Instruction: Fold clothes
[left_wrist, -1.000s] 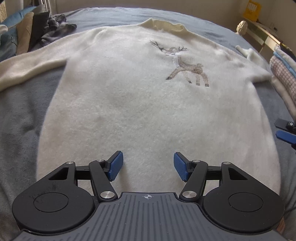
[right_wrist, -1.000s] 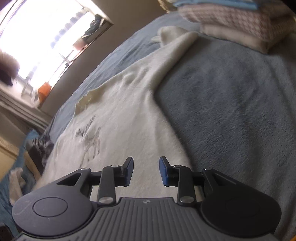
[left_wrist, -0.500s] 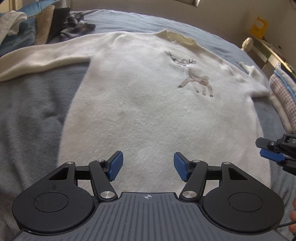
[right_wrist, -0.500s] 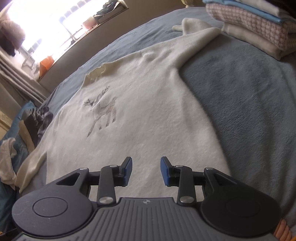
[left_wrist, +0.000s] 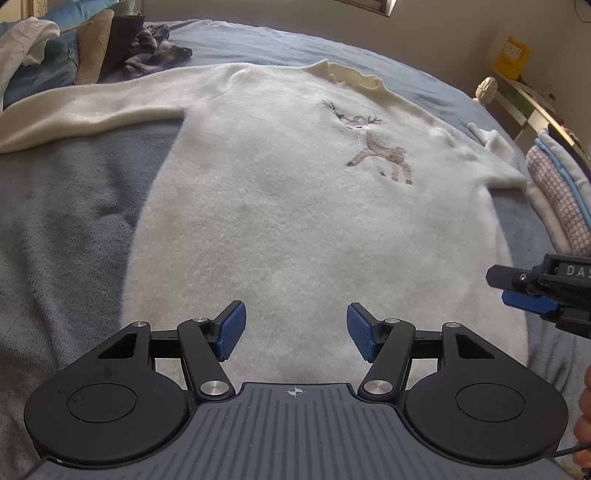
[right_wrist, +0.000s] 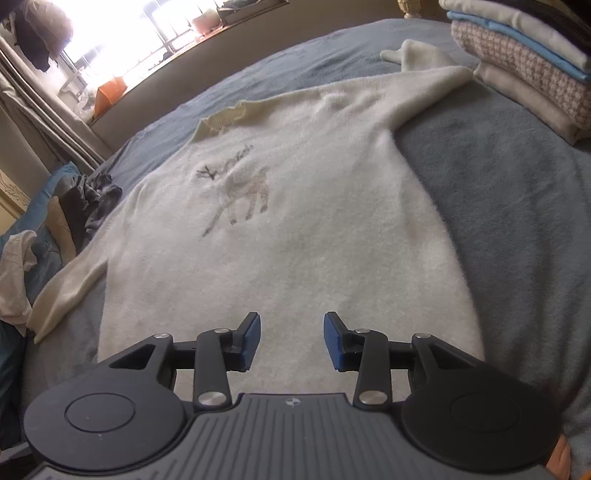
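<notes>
Both tools hang over the near hem end of the cream sweater (left_wrist: 288, 221), which lies spread flat, face up, on the grey-blue bed (left_wrist: 66, 229). The left gripper (left_wrist: 295, 330) has its jaws well apart with only the sweater's fuzzy cloth showing below the gap; nothing is pinched. The right gripper (right_wrist: 291, 339) has jaws that have just been opening, narrower than the left's, and they too are bare, with the sweater's lower body beneath them. From the left jaws, the right tool's blue pad pokes in at the right, beside the sweater's right edge.

Beyond the jaws the body runs up to a stitched deer (left_wrist: 376, 151) on the chest, then the ribbed collar (left_wrist: 351, 75). One sleeve (left_wrist: 88, 110) stretches out far left of the left jaws; the other reaches off to the right toward a stack of folded clothes (right_wrist: 524, 62). Far left of both jaws, a heap of loose garments (left_wrist: 74, 48) sits at the bed's edge.
</notes>
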